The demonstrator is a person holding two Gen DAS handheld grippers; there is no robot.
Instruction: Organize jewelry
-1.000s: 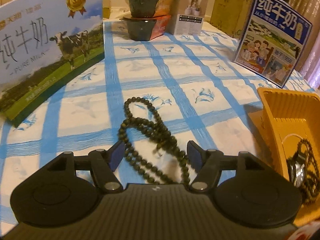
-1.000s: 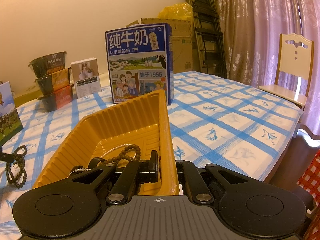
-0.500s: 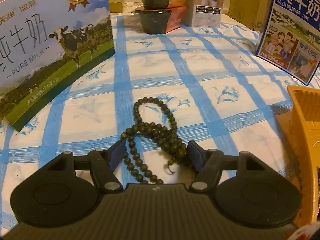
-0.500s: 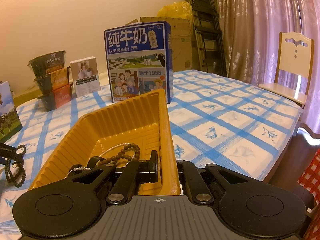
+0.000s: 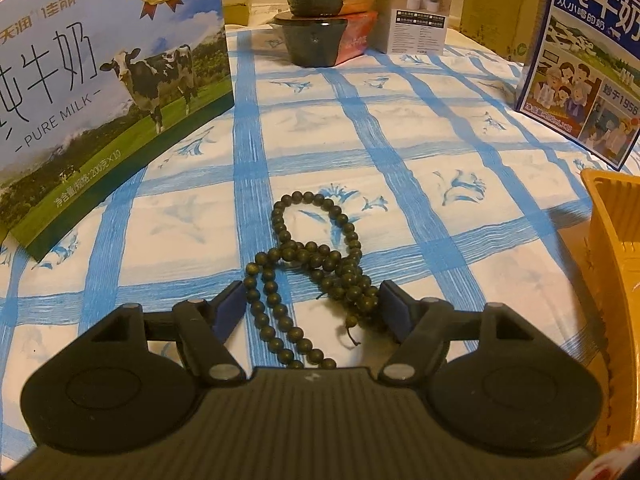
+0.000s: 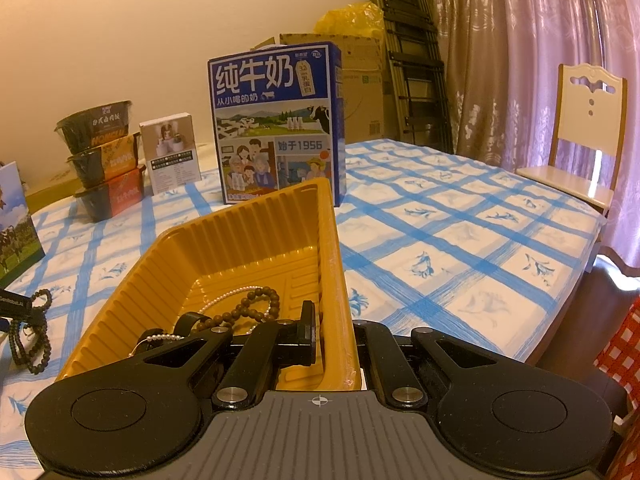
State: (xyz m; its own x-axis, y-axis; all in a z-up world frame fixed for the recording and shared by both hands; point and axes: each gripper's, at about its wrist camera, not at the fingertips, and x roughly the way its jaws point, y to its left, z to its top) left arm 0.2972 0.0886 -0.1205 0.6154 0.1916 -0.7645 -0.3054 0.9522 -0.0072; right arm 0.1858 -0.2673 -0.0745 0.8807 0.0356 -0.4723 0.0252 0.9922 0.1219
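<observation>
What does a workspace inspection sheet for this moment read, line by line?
Surface: table under a blue-checked cloth.
Job's things: dark bead string on the cloth; yellow tray holding brown beads and a pearl strand.
Clutter: two milk boxes, stacked bowls, small white box.
Grippers: left gripper opening, straddling the dark beads; right gripper shut on the tray's side wall.
Cables: nothing seen.
Surroundings: chair, curtain, folded ladder, cardboard boxes.

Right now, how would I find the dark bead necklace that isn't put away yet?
Find the blue-checked tablecloth, between the cow milk box and the yellow tray. The dark bead necklace lies bunched there, between the left tongs, whose jaws are opening. Unlike the brown beads in the tray, it is greenish-black and on the cloth.
</observation>
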